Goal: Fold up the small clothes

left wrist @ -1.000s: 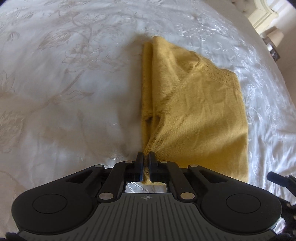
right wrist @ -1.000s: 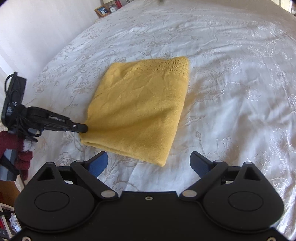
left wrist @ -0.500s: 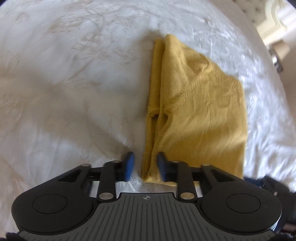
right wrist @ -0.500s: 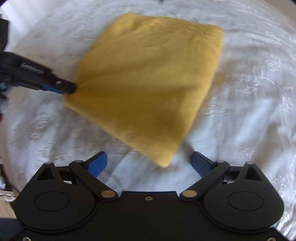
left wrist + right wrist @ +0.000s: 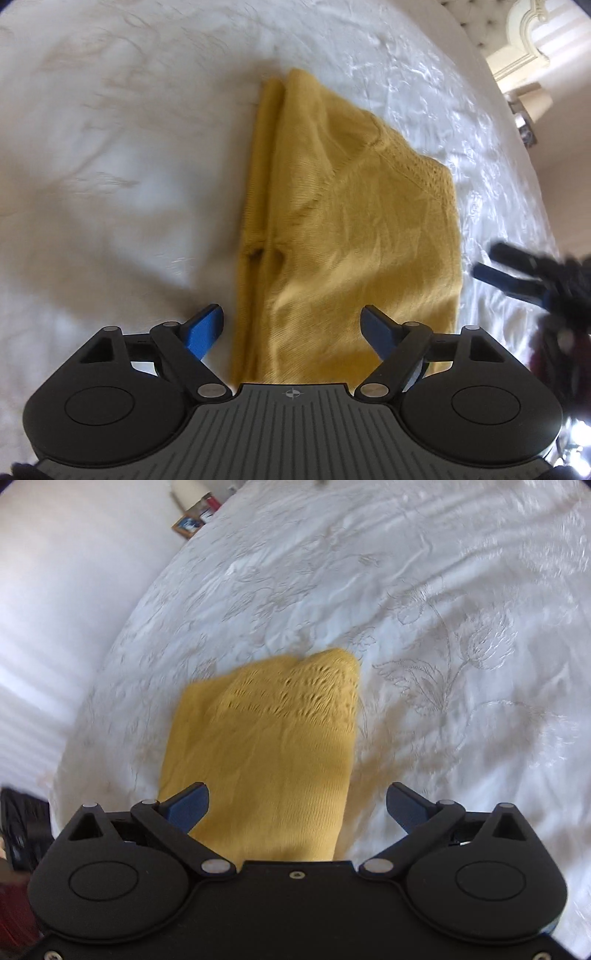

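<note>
A folded mustard-yellow knit garment (image 5: 347,236) lies flat on the white embroidered bedspread (image 5: 110,166). My left gripper (image 5: 293,328) is open, its blue fingertips straddling the garment's near edge without holding it. In the right wrist view the same garment (image 5: 269,753) runs under my right gripper (image 5: 297,806), which is open over its near end. The right gripper's fingers also show in the left wrist view (image 5: 517,273) beside the garment's right edge.
The bedspread (image 5: 461,627) spreads wide on all sides. A headboard and cream furniture (image 5: 524,48) stand at the far right. A small shelf with framed pictures (image 5: 195,517) stands beyond the bed's far left edge.
My left gripper was shut on the garment's near corner and has opened wide, letting it go. My right gripper has swung in over the garment's near end, still open.
</note>
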A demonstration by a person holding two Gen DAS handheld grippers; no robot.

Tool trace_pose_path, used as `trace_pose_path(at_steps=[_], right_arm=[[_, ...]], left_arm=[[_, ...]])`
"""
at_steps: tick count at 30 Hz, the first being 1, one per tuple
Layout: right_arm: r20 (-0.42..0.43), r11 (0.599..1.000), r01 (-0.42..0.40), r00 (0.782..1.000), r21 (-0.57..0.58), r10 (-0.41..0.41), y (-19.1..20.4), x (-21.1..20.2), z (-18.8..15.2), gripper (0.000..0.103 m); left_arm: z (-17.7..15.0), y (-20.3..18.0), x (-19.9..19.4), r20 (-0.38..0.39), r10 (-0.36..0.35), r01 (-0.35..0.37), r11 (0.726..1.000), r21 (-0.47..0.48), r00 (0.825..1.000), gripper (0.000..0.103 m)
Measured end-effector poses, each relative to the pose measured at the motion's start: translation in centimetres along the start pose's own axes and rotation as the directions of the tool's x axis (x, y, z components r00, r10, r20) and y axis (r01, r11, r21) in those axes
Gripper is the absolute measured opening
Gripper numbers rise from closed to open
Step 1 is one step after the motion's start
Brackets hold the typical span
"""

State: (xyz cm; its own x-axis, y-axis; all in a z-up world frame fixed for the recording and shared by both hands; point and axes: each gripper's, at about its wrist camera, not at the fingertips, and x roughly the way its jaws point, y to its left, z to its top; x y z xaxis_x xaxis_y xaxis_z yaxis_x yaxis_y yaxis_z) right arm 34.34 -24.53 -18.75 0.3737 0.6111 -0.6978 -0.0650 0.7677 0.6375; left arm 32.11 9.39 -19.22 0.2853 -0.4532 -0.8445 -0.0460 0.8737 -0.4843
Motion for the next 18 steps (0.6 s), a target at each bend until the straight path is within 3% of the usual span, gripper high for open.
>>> trace_pose_path(at_steps=[4, 10, 12, 15, 17, 18], right_arm=[[-0.023, 0.987, -0.108, 0.993, 0.120, 0.112, -2.3, 3.2, 1.3, 0.102], [-0.075, 0.970, -0.228, 0.969, 0.080, 0.234, -0.9, 7.3, 2.5, 0.103], [-0.078, 0.967, -0.245, 0.965, 0.072, 0.251, -0.3, 8.0, 3.0, 0.103], [-0.084, 0.971, -0.226, 0.969, 0.083, 0.233, 0.0, 8.1, 3.0, 0.103], [-0.094, 0.974, -0.206, 0.972, 0.097, 0.215, 0.3, 8.0, 3.1, 0.103], [-0.102, 0.977, -0.190, 0.975, 0.099, 0.200, 0.3, 7.9, 3.3, 0.097]], left_arm=[[0.2, 0.3, 1.2, 0.004, -0.041, 0.041, 0.999, -0.034, 0.999, 0.083], [1.4, 0.4, 2.3, -0.001, -0.093, 0.093, 0.995, -0.026, 0.996, 0.089], [1.9, 0.0, 2.8, -0.005, -0.111, 0.111, 0.994, -0.006, 0.994, 0.096], [2.2, -0.5, 3.3, 0.004, -0.125, 0.124, 0.992, 0.018, 0.992, 0.098], [2.5, -0.7, 3.3, 0.007, -0.135, 0.135, 0.991, 0.001, 0.991, 0.097], [2.6, -0.7, 3.1, 0.012, -0.146, 0.146, 0.989, -0.007, 0.989, 0.090]])
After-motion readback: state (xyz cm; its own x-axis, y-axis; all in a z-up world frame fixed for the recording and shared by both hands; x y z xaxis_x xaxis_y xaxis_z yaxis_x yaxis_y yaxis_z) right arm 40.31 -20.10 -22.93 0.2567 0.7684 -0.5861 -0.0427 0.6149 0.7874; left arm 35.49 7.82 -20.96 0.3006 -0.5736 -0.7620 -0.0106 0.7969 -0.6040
